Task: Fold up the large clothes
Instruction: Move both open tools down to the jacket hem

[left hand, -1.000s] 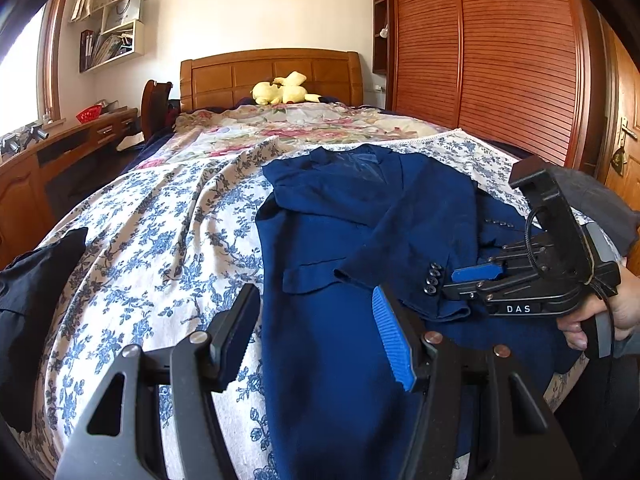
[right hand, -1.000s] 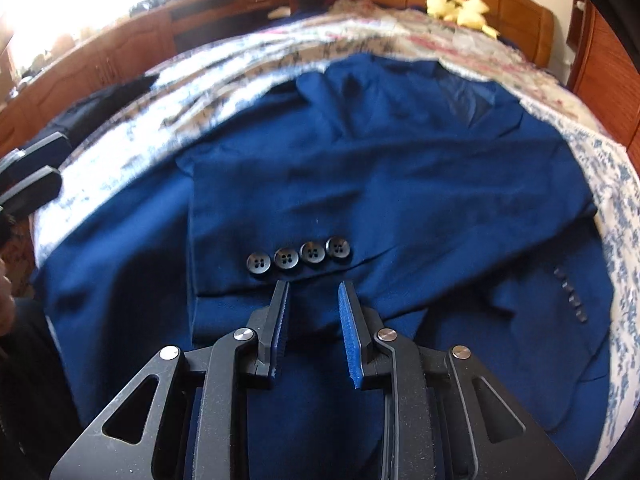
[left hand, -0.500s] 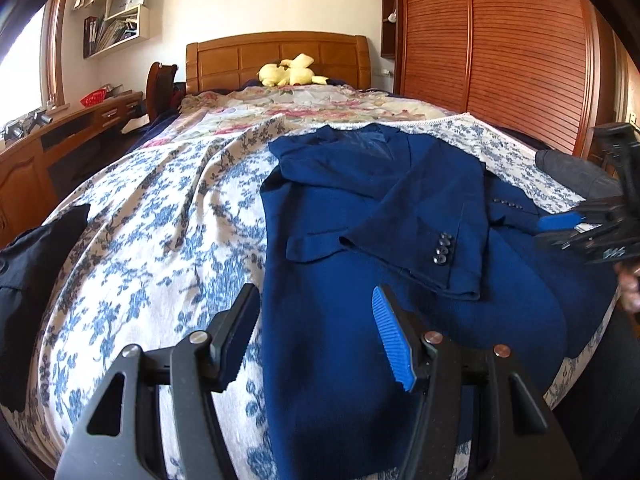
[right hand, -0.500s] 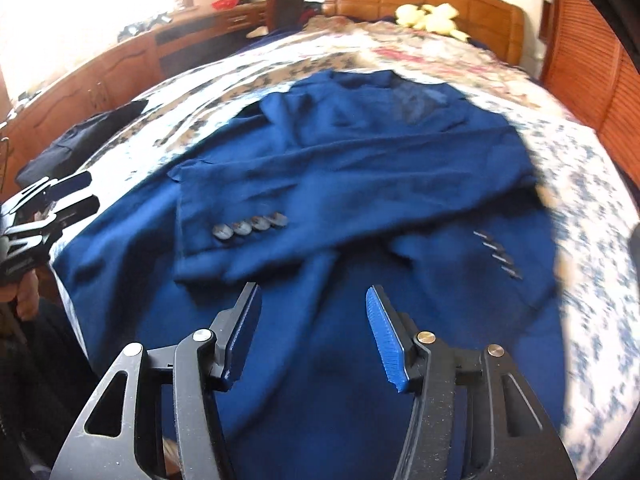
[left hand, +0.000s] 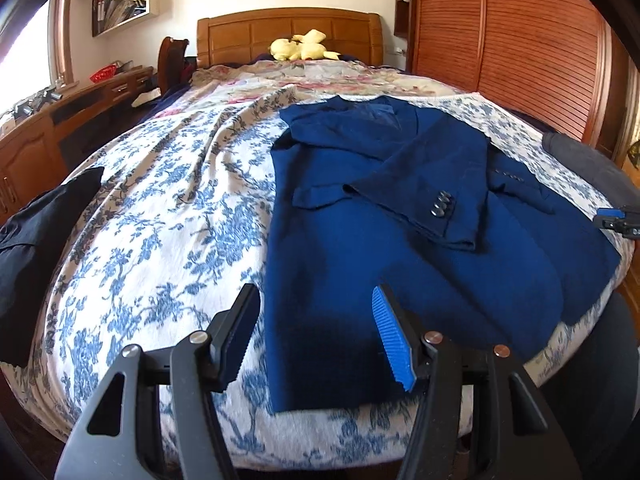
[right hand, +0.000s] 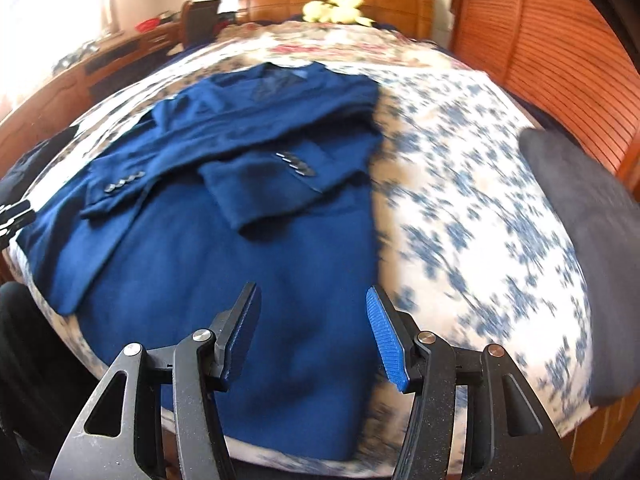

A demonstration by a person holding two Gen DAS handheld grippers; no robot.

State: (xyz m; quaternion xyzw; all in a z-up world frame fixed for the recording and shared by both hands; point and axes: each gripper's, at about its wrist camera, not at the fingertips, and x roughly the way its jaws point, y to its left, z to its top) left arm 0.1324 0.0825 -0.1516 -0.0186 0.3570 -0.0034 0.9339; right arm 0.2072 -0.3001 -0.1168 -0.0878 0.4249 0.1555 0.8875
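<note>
A navy blue blazer lies flat on the bed, collar toward the headboard, both sleeves folded across its front with cuff buttons showing. It also shows in the right wrist view. My left gripper is open and empty, above the blazer's near left hem corner. My right gripper is open and empty, above the blazer's near right hem. The right gripper's tip shows at the right edge of the left wrist view. The left gripper's tip shows at the left edge of the right wrist view.
The bed has a blue floral cover and a wooden headboard with a yellow plush toy. A black garment lies at the bed's left edge, a grey one at its right. A wooden desk stands left, a wardrobe right.
My right gripper has opened, let go of the sleeve cuff and pulled back to the right toward the hem. My left gripper has drawn back a little toward the bed's foot.
</note>
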